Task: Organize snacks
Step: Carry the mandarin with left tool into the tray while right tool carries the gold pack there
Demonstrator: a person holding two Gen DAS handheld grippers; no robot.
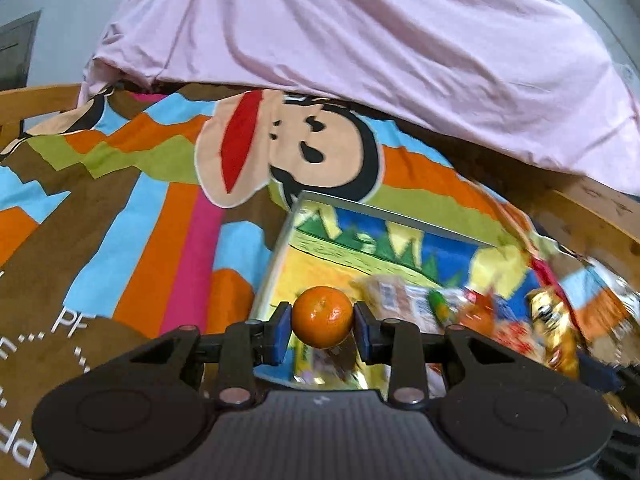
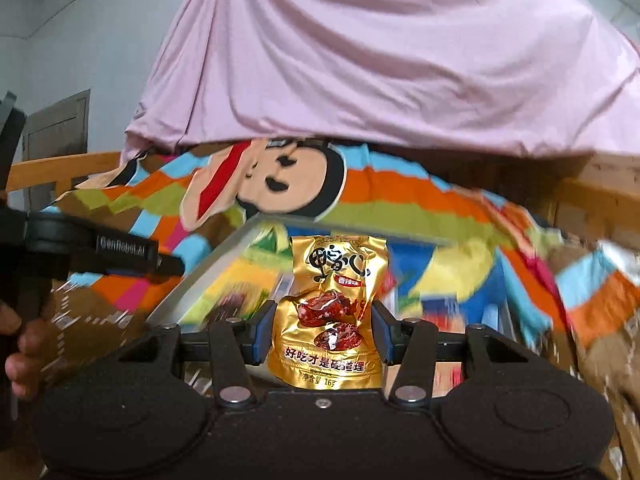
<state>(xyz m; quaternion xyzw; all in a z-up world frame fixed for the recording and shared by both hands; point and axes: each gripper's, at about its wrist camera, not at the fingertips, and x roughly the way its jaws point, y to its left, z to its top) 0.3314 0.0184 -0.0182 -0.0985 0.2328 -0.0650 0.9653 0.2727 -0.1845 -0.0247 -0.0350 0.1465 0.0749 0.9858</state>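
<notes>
My left gripper (image 1: 322, 322) is shut on a small orange mandarin (image 1: 322, 316), pinched between its blue pads above a colourful tray (image 1: 280, 240). Blurred snack packets (image 1: 472, 316) lie in and beside that tray to the right. In the right wrist view my right gripper (image 2: 324, 330) is shut on an upright gold snack packet (image 2: 332, 312) with red-brown food printed on it, held over the same tray (image 2: 208, 268). The left gripper's body (image 2: 100, 252) and the hand (image 2: 24, 344) that holds it show at the left edge.
A bright cartoon-print blanket (image 1: 140, 200) covers the bed under the tray. A pink sheet (image 1: 360, 48) hangs over the far side. A wooden bed frame (image 1: 592, 216) runs at the right and another rail (image 2: 60, 168) at the left.
</notes>
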